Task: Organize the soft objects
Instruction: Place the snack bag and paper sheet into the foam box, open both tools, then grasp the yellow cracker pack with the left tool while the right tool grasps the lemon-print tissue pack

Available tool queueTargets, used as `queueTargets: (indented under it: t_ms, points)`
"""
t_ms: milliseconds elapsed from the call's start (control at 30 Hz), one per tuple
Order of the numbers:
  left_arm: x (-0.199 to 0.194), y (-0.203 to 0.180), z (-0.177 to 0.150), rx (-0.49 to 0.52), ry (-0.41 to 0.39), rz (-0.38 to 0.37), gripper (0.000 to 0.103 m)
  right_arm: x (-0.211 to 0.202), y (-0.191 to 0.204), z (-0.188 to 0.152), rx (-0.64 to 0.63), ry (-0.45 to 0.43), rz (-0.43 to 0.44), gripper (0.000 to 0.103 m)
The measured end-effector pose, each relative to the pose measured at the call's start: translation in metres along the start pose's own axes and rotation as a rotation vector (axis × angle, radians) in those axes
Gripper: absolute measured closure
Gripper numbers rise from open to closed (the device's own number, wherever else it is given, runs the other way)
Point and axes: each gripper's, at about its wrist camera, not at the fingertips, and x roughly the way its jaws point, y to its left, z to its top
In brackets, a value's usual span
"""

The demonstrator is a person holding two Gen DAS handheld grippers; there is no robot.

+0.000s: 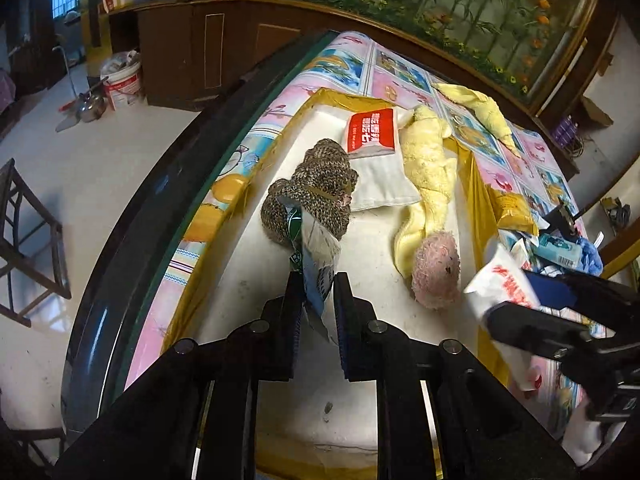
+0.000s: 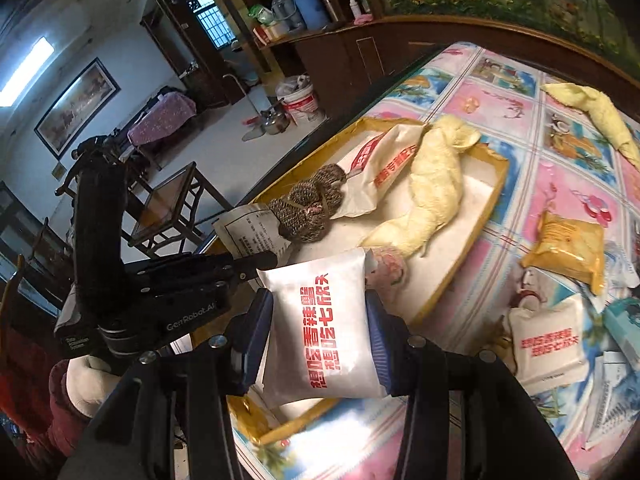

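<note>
A yellow-rimmed white tray (image 1: 248, 280) (image 2: 476, 208) lies on the table. In it lie a brown knitted bundle (image 1: 316, 184) (image 2: 308, 204), a white packet with red print (image 1: 376, 148) (image 2: 380, 168), a yellow cloth (image 1: 430, 172) (image 2: 432, 192) and a pink fluffy ball (image 1: 436, 270) (image 2: 390, 266). My left gripper (image 1: 316, 296) is shut on a thin printed sachet (image 1: 318, 256) (image 2: 252, 232) over the tray, next to the bundle. My right gripper (image 2: 320, 320) (image 1: 520, 312) is shut on a white packet with red characters (image 2: 324, 328) (image 1: 504, 284) above the tray's near right edge.
On the patterned tablecloth (image 2: 500, 104) to the right lie a second yellow cloth (image 2: 596, 116) (image 1: 484, 112), an orange packet (image 2: 568, 248) (image 1: 514, 208), another white packet (image 2: 548, 340) and several sachets. The table edge (image 1: 160, 200) drops to the floor at left, with a chair (image 2: 176, 204) and bucket (image 1: 122, 86).
</note>
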Motion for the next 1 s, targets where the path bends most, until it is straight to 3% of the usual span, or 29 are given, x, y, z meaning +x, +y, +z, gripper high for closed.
queueTargets:
  t_ms: [67, 133, 300, 633, 800, 1000]
  points:
    - [-0.005, 0.005, 0.001, -0.020, -0.017, -0.006, 0.062, 0.014, 0.001, 0.002, 0.009, 0.015, 0.002, 0.054]
    - [-0.012, 0.009, 0.001, -0.036, -0.041, -0.009, 0.053, 0.022, -0.002, 0.005, 0.029, 0.021, 0.007, 0.051]
    - [-0.026, 0.010, 0.004, -0.065, -0.079, -0.038, 0.053, 0.009, -0.015, 0.007, 0.087, -0.005, 0.047, 0.047]
    - [-0.051, -0.027, -0.004, -0.020, -0.128, -0.097, 0.053, -0.092, -0.059, -0.013, 0.149, -0.201, 0.030, 0.045]
    - [-0.057, -0.069, -0.010, 0.088, -0.111, -0.147, 0.051, -0.138, -0.103, -0.050, 0.188, -0.270, -0.128, 0.042]
    - [-0.032, -0.140, -0.020, 0.244, -0.038, -0.200, 0.050, -0.167, -0.175, -0.109, 0.352, -0.251, -0.264, 0.041]
